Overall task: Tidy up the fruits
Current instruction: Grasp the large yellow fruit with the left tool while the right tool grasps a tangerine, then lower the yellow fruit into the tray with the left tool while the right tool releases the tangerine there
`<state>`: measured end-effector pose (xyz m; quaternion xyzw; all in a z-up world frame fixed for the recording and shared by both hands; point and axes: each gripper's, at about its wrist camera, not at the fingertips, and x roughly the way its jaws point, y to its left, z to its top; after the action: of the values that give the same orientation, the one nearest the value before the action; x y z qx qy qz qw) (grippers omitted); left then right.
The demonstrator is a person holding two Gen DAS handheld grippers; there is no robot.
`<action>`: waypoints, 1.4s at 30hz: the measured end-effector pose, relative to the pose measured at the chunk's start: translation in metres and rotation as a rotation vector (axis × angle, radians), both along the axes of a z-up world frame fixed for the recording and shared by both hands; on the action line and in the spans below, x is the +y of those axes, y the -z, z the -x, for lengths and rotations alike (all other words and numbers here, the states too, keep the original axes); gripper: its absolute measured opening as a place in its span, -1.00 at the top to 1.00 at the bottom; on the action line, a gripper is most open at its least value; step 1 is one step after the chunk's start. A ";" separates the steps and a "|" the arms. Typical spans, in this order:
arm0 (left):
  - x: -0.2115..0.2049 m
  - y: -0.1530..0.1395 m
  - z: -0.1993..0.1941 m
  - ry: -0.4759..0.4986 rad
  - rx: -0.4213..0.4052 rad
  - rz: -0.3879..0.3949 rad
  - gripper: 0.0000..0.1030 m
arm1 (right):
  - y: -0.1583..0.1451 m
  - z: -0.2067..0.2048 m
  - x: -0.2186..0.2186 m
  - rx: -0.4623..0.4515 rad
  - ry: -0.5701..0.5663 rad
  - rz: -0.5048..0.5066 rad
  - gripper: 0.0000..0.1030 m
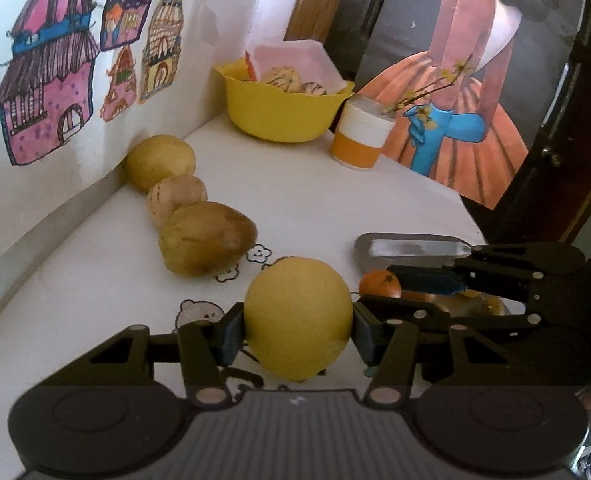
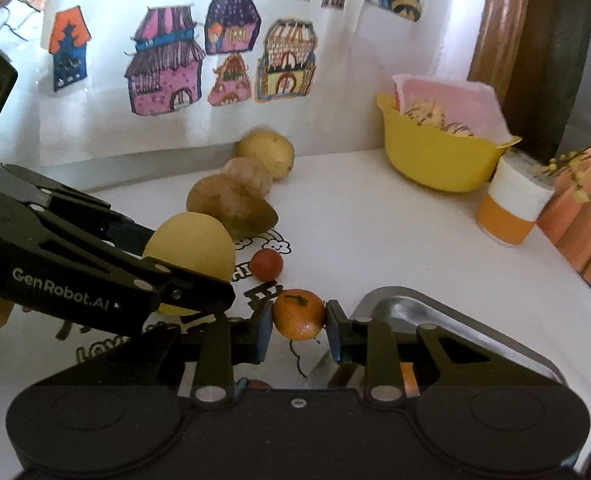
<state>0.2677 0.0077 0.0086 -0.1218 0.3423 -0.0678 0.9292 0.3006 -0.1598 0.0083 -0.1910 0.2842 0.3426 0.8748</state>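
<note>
Holding a fruit in each gripper, the person looks to be in the middle of lining the fruits up on the white table [image 2: 395, 216]. The left gripper [image 1: 297, 330] is clamped on a big yellow fruit [image 1: 297, 316], w/ one blue pad [image 1: 231, 338] pressed on each side. That fruit sits at the near end of a row: three brownish-yellow fruits [image 1: 205, 236] run in a line back to the wall, each touching the next. The right gripper [image 2: 299, 322] is clamped on a small orange [image 2: 298, 314], just beside a metal tray [image 2: 455, 320] & low over the table. Whether the orange rests on the table or hangs a bit above it, I can't tell. A small red fruit [image 2: 266, 265] lies loose between the yellow fruit & the orange. A yellow bowl [image 2: 435, 160] w/ snacks & an orange-and-white cup [image 2: 507, 212] stand at the back, well apart from the row. My guess at the step: the yellow fruit is being set at the end of the row, biggest first. Next move prob needs the left gripper to put the fruit down flat so it won't roll, then let go slowly. The orange likely goes after the red fruit, so the right gripper should wait, or place it w/o bumping the red one, which could roll away easily.
</note>
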 end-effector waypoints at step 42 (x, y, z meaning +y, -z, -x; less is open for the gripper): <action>-0.133 0.008 -0.005 0.177 0.031 -0.066 -0.15 | 0.019 0.032 -0.145 0.037 0.292 -0.090 0.41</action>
<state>0.2722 -0.1251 0.0011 -0.0615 0.3682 -0.1364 0.9176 0.2683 -0.3050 -0.0110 -0.1018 0.3093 0.2276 0.9177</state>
